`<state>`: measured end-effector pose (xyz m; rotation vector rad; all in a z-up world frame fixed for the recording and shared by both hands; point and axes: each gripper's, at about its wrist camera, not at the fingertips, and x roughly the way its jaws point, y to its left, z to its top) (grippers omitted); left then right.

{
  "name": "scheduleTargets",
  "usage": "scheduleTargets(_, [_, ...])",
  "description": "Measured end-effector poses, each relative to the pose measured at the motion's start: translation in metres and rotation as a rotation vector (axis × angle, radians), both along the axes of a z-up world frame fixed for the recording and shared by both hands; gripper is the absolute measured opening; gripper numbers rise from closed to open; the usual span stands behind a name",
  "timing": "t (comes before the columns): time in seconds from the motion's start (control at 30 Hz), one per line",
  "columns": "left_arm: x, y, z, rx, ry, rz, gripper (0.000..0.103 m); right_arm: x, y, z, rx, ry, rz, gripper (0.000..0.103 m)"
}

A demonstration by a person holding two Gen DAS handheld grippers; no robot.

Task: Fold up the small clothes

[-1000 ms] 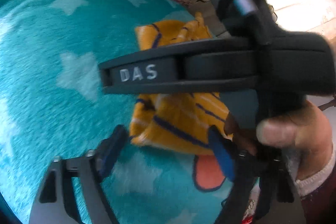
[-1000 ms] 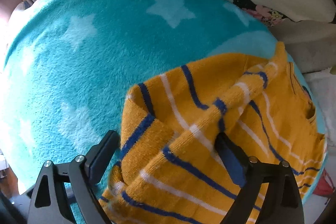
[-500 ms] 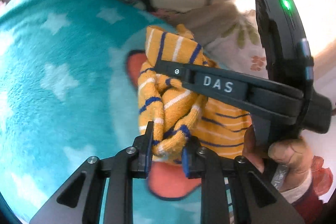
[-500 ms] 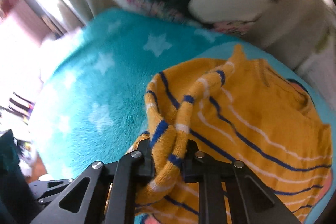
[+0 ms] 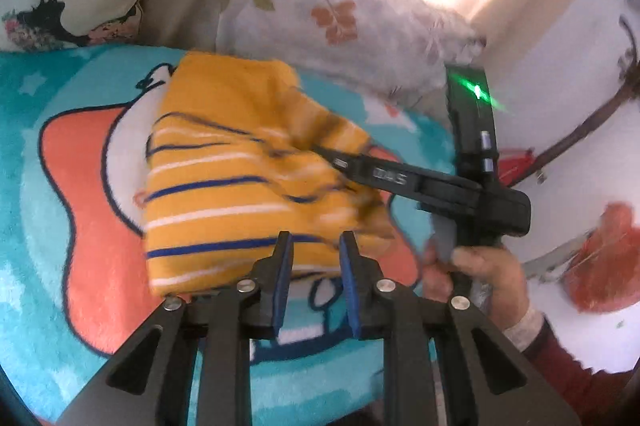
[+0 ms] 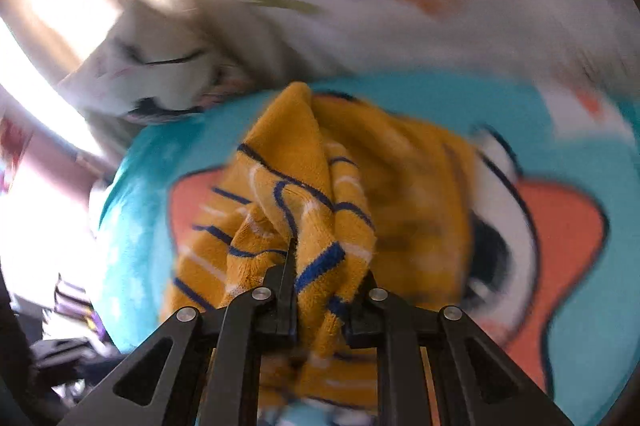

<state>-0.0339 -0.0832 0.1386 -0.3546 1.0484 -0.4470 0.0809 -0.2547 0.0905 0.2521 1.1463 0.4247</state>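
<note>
Yellow striped sweater (image 5: 224, 182) bunched on a teal star blanket (image 5: 60, 306).

A fold of the sweater (image 6: 316, 226) is pinched between the closed fingers of the right gripper (image 6: 320, 290), lifted into a ridge. The left gripper (image 5: 314, 258) sits at the sweater's near edge, fingers slightly parted with nothing between them. A floral pillow (image 5: 320, 10) lies just beyond the blanket.
</note>
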Motion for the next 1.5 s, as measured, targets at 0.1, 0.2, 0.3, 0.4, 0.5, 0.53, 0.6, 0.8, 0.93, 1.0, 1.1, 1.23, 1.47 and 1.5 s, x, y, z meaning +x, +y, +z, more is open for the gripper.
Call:
scheduleTargets(0.1, [-0.001,-0.002,-0.010,0.042,0.044,0.020,0.026,-0.018,-0.039,-0.031,0.037,0.048,-0.080,0.016])
scheduleTargets(0.2, [0.001,0.002,-0.027,0.124,0.083,0.057,0.038,-0.029,-0.066,-0.043,0.112,0.041,-0.146,0.019])
scheduleTargets(0.3, [0.006,0.001,-0.040,0.223,0.106,0.086,0.042,-0.039,-0.094,-0.045,0.135,0.049,-0.234,0.044])
scheduleTargets(0.4, [0.015,0.001,-0.052,0.251,0.130,0.101,0.045,-0.046,-0.112,-0.027,0.135,-0.012,-0.274,0.044])
scheduleTargets(0.5, [0.021,0.001,-0.064,0.277,0.142,0.107,0.051,-0.045,-0.113,-0.004,0.133,-0.086,-0.261,0.045])
scheduleTargets(0.53, [0.023,0.000,-0.067,0.283,0.152,0.107,0.051,-0.043,-0.110,0.002,0.139,-0.093,-0.245,0.052])
scheduleTargets(0.6, [0.025,-0.004,-0.073,0.302,0.166,0.104,0.051,-0.030,-0.094,0.006,0.104,-0.109,-0.211,0.060])
scheduleTargets(0.8, [0.016,-0.004,-0.055,0.259,0.145,0.094,0.051,0.021,-0.041,-0.020,-0.017,-0.057,0.000,0.037])
scheduleTargets(0.93, [0.015,-0.003,-0.029,0.285,0.055,0.108,0.053,0.036,-0.028,-0.014,-0.019,-0.053,0.137,0.011])
scheduleTargets(1.0, [0.030,-0.008,-0.031,0.317,0.063,0.119,0.055,0.047,-0.031,-0.009,-0.031,-0.067,0.151,0.011])
scheduleTargets(1.1, [0.052,-0.030,-0.056,0.402,0.094,0.052,0.056,0.066,-0.038,-0.014,-0.013,-0.054,0.121,0.010])
scheduleTargets(1.23, [0.051,-0.054,-0.070,0.529,0.052,-0.007,0.058,0.085,-0.056,-0.039,0.002,0.017,0.026,0.016])
scheduleTargets(1.47, [0.036,-0.040,-0.055,0.450,0.063,-0.076,0.058,0.036,-0.086,-0.015,0.015,-0.068,-0.149,0.050])
scheduleTargets(1.5, [0.033,-0.034,-0.048,0.404,0.057,-0.076,0.058,0.022,-0.086,-0.005,0.039,-0.089,-0.141,0.050])
